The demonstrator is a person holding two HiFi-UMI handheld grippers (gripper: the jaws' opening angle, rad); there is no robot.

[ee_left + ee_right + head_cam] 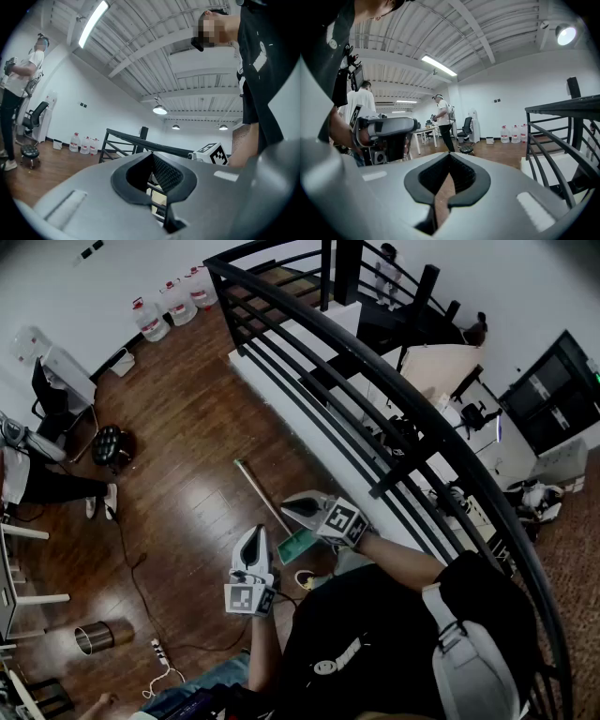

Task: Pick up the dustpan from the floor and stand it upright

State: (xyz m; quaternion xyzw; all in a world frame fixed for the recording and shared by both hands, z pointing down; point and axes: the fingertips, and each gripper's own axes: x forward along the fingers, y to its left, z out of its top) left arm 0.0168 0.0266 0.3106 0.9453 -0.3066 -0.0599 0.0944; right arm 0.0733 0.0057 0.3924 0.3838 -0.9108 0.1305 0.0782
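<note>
The dustpan lies on the wooden floor in the head view: a green pan [296, 546] with a long thin handle [257, 491] that runs up and to the left. My right gripper [291, 505] hovers over the pan and hides part of it. Its jaws are shut with nothing between them [450, 157]. My left gripper [253, 532] is held just left of the pan, apart from it. Its jaws meet at the tip and are empty [152, 154]. Neither gripper view shows the dustpan.
A black railing [375, 381] curves along the right side, with a drop beyond it. A cable [131, 568], a power strip [159, 652] and a metal bin [92, 638] lie at the left. Water jugs [173, 301], a stool [111, 444] and a standing person [18, 89] are farther off.
</note>
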